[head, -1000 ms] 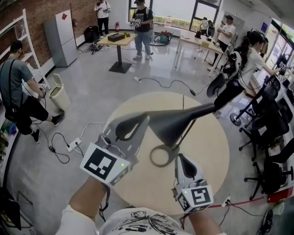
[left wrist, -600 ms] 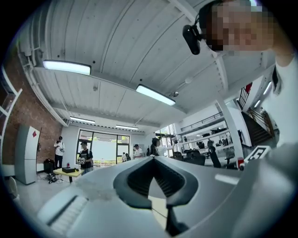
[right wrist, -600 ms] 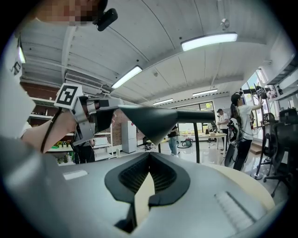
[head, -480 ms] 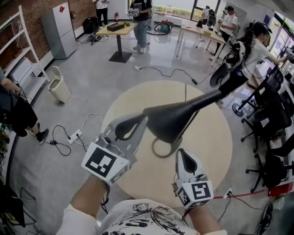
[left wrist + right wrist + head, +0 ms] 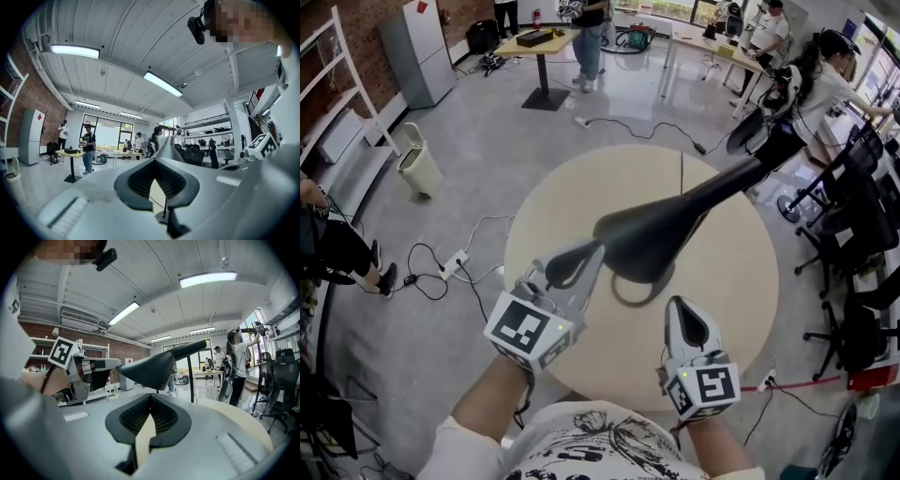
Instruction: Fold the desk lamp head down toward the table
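Little has shifted: the left gripper (image 5: 598, 248), jaws closed and empty, still meets the lamp head (image 5: 647, 246), probably to press it down. Closed too, the right gripper (image 5: 682, 305) waits.

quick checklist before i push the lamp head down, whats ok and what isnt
1. Left gripper holding the lamp head: not ok; jaws shut, nothing between them.
2. Left gripper touching the head's edge: cannot tell.
3. Right gripper free: ok; jaws shut, empty, above the table.
4. Lamp base resting on the table: ok.
5. Head folded down: not ok; it sits high, roughly level.
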A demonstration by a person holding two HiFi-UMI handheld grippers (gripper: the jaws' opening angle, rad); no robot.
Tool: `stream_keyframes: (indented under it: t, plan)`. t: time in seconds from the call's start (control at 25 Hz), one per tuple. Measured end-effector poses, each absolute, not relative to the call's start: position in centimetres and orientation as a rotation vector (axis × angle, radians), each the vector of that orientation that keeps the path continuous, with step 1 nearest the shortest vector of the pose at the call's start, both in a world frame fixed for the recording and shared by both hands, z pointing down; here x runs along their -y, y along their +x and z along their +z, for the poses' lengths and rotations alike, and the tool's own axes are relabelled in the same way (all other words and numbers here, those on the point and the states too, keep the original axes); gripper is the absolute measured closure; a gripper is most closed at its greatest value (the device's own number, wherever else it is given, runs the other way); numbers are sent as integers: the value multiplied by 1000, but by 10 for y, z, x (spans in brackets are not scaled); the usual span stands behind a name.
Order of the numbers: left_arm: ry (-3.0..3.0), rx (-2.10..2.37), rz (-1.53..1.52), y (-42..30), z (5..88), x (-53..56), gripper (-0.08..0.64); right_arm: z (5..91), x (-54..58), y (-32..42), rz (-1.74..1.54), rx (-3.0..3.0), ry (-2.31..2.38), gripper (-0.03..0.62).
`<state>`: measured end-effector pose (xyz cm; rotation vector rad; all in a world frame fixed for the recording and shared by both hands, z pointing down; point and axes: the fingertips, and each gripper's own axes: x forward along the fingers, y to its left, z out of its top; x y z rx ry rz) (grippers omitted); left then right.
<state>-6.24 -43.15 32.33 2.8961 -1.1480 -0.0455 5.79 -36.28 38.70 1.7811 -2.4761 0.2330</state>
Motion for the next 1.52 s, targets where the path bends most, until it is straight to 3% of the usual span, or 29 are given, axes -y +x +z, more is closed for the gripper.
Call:
stream_keyframes:
  t: [1.52]
  plan:
    - [2735,1032,118,-1,448,456,554,426,376,91,401,2356,1859,584]
